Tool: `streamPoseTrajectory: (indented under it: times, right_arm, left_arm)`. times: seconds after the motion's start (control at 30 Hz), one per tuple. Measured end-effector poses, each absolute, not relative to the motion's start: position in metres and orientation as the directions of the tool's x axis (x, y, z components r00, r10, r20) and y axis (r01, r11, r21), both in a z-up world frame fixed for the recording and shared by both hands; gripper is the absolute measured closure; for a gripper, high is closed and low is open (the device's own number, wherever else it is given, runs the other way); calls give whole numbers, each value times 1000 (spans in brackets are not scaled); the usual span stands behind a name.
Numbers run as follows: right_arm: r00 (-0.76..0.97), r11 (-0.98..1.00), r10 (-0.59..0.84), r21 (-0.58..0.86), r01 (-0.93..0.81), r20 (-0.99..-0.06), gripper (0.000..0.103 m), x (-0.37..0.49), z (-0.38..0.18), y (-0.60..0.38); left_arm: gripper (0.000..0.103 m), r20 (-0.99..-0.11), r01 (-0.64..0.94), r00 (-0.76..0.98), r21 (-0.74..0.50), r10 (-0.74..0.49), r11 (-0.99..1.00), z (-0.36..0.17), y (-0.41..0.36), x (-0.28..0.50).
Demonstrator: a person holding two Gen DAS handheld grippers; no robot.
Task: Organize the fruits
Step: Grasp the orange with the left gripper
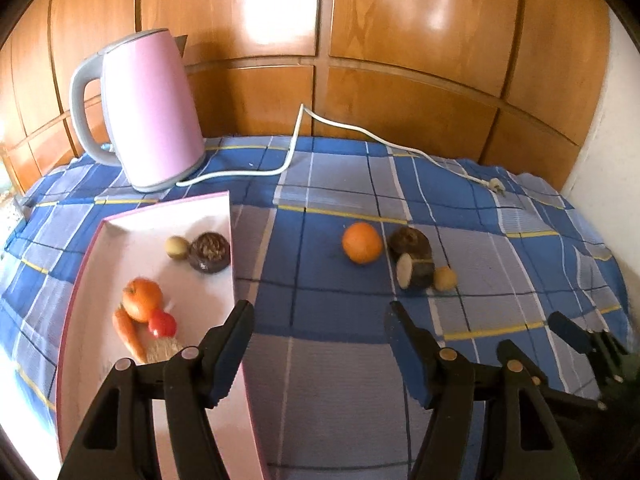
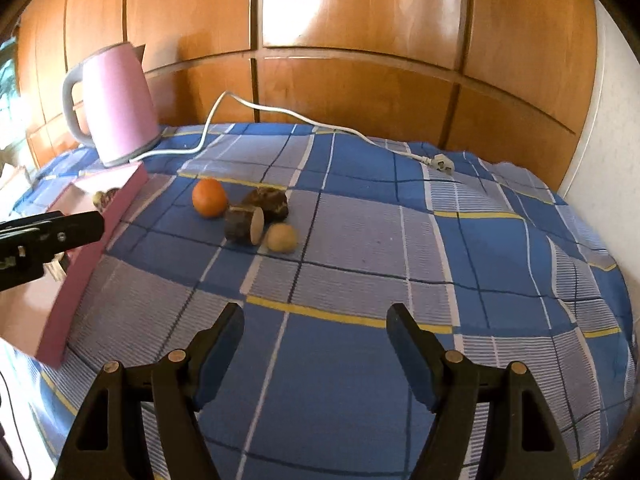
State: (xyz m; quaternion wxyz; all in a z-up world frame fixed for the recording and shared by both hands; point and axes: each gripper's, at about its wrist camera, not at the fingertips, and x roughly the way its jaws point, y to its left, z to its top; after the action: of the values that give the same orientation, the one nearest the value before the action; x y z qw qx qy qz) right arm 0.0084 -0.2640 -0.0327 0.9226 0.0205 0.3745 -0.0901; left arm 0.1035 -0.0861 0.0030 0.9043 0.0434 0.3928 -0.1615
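A pink tray (image 1: 120,248) on the left holds an orange (image 1: 142,298), a carrot (image 1: 128,334), a small red fruit (image 1: 162,323), a tan round fruit (image 1: 177,248) and a dark brown piece (image 1: 210,252). On the blue checked cloth lie an orange (image 1: 362,242) (image 2: 209,197), two dark brown pieces (image 1: 412,256) (image 2: 244,225) and a small tan fruit (image 1: 445,279) (image 2: 282,237). My left gripper (image 1: 320,320) is open and empty over the tray's right rim. My right gripper (image 2: 316,324) is open and empty, nearer than the loose fruits.
A pink kettle (image 1: 148,108) (image 2: 118,102) stands at the back left, its white cord (image 1: 296,152) trailing right to a plug (image 2: 440,162). Wooden panels rise behind the table. The right gripper's fingers (image 1: 568,332) show at the left view's lower right.
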Motion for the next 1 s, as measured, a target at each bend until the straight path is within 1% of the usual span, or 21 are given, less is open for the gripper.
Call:
streamPoseTrajectory:
  times: [0.23, 0.47, 0.63, 0.87, 1.0]
  right_arm:
    - [701, 974, -187, -36, 225, -688, 28, 11, -27, -277]
    - [669, 961, -197, -8, 275, -717, 28, 6, -38, -299]
    - [684, 969, -148, 36, 246, -714, 28, 2, -45, -301]
    - [695, 977, -131, 26, 210, -707, 28, 2, -48, -295]
    - [703, 978, -126, 30, 206, -700, 28, 2, -46, -297]
  left_arm:
    - [35, -733, 315, 635, -43, -244, 948, -2, -99, 130]
    - [35, -760, 311, 596, -81, -261, 947, -12, -119, 160]
    - [36, -790, 299, 552, -110, -266, 948, -26, -133, 187]
    - [36, -814, 288, 519, -120, -260, 950, -40, -150, 217]
    - [43, -834, 287, 482, -139, -268, 948, -55, -156, 231]
